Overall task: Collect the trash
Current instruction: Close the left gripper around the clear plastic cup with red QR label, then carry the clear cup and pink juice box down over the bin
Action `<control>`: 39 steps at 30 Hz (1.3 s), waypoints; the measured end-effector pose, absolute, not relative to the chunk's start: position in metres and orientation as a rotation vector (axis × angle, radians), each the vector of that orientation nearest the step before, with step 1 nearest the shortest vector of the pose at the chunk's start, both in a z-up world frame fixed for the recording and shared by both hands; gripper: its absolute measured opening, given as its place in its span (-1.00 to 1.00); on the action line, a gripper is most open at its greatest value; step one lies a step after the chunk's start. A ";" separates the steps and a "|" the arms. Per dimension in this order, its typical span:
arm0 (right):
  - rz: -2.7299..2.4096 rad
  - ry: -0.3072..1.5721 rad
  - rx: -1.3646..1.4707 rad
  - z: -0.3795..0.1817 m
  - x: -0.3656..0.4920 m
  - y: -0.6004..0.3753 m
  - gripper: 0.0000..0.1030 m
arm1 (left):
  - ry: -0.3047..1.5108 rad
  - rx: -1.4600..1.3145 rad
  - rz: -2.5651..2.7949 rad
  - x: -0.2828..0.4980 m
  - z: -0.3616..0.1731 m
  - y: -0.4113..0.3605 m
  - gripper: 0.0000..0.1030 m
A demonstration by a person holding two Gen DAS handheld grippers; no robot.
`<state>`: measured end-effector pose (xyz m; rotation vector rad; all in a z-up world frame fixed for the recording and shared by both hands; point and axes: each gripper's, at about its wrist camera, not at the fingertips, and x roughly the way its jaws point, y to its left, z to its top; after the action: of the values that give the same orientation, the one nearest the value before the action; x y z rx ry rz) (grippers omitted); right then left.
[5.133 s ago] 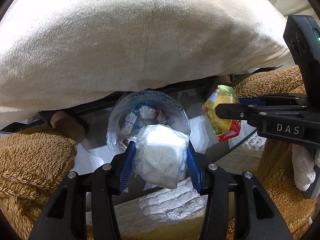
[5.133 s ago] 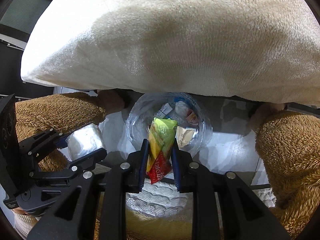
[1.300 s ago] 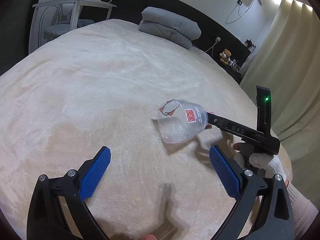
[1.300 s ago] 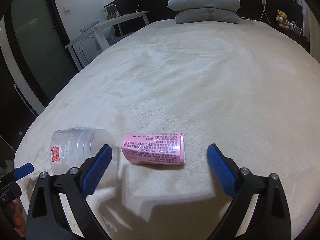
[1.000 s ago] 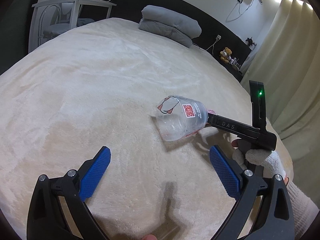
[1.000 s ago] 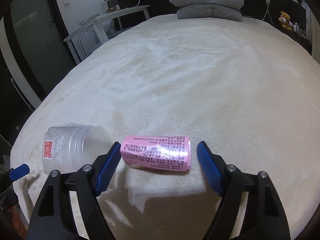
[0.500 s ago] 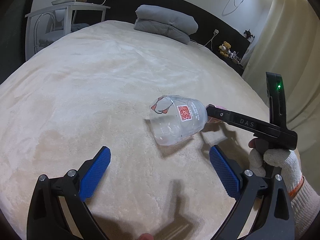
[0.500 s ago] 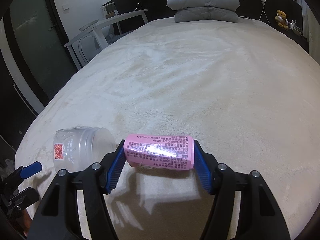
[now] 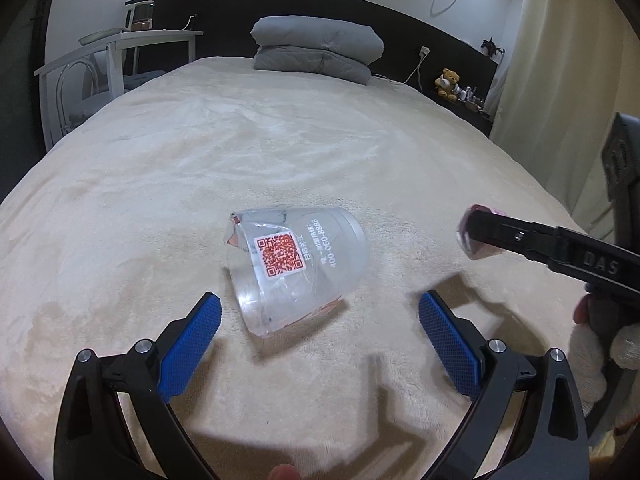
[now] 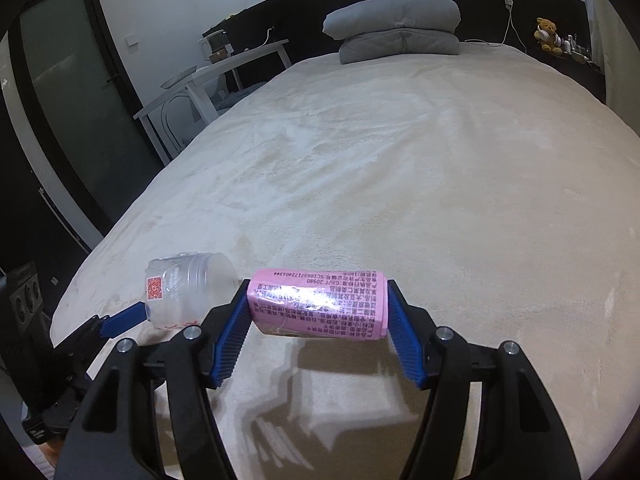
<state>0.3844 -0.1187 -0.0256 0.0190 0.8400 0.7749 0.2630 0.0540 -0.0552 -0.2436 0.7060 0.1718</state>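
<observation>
A clear plastic cup (image 9: 298, 270) with a red QR label lies on its side on the beige bed (image 9: 280, 152). My left gripper (image 9: 320, 336) is open, its blue pads on either side just short of the cup. My right gripper (image 10: 318, 326) is shut on a pink carton (image 10: 318, 302), held crosswise and lifted a little above the bed. The carton's end (image 9: 470, 236) shows in the left wrist view, right of the cup. The cup also shows in the right wrist view (image 10: 188, 286), left of the carton.
Folded grey bedding (image 9: 316, 48) lies at the head of the bed. A white table and chair (image 9: 108, 64) stand at the left. A curtain (image 9: 560, 80) hangs at the right. A teddy bear (image 9: 448, 82) sits on the headboard shelf.
My right gripper closed on the pink carton and raised it off the bed. My left gripper moved closer to the cup and stayed open.
</observation>
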 end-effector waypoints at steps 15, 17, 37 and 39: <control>0.783 0.833 0.013 -0.022 0.376 -0.143 0.24 | 0.748 -0.270 0.326 0.304 -0.066 0.059 0.87; 0.783 0.831 0.008 -0.022 0.375 -0.143 0.24 | 0.753 -0.272 0.325 0.307 -0.068 0.061 0.86; 0.758 0.802 0.014 -0.010 0.352 -0.155 0.24 | 0.692 -0.267 0.219 0.272 -0.043 0.051 0.52; 0.758 0.797 0.021 -0.007 0.345 -0.157 0.24 | 0.678 -0.277 0.207 0.262 -0.037 0.049 0.52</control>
<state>0.3455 -0.1570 -0.0068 0.0212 0.7975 0.7580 0.2620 0.0492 -0.0368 -0.2768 0.6780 0.2071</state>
